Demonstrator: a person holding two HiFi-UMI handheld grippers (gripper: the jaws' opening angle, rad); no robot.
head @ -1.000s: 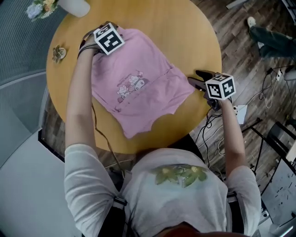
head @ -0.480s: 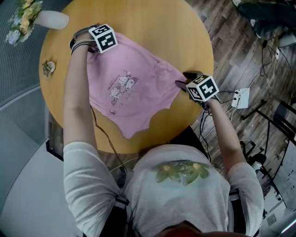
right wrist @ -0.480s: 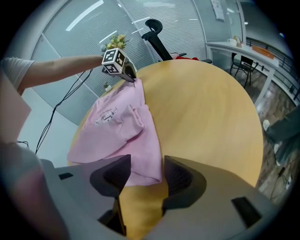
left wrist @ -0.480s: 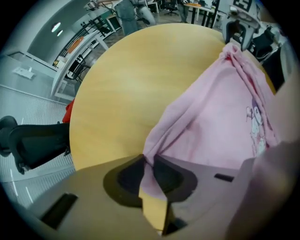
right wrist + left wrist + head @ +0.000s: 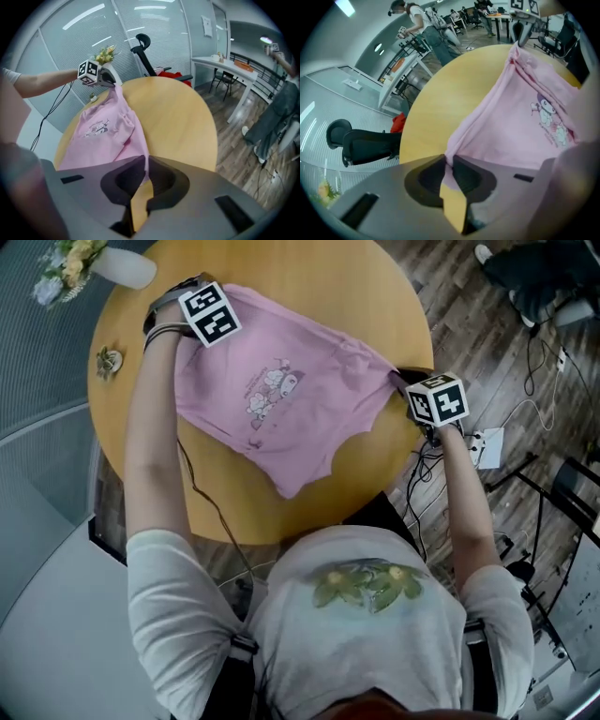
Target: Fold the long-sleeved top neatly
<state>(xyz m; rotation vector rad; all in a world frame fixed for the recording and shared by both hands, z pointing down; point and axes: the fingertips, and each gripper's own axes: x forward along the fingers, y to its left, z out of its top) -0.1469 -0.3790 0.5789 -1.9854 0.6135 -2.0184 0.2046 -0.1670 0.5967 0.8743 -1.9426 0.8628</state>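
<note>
Closest to the person, a pointed corner of the pink top lies near the table's front edge. From there the cloth spreads away across the round wooden tabletop as a rough diamond. It is pale pink and soft, with a small cartoon print near its middle and loose creases running towards the right corner. No sleeve can be made out as a separate part.

At the right-hand corner, by the table's right edge, the right gripper has hold of the top. Its jaws have just been closing and now stand almost together, with a thin fold of pink cloth pinched between them. From that pinch the cloth runs off towards the other gripper.

Farther off, at the top's far left corner, the left gripper has hold too. Its jaws have just been closing and are nearly together, pressing on a bunched edge of the cloth. The edge between the two grips is pulled fairly straight, and the rest drapes down onto the table.

Beyond the left gripper, a small ornament sits at the table's left rim. A vase of flowers stands at the far left edge, both clear of the top.
</note>
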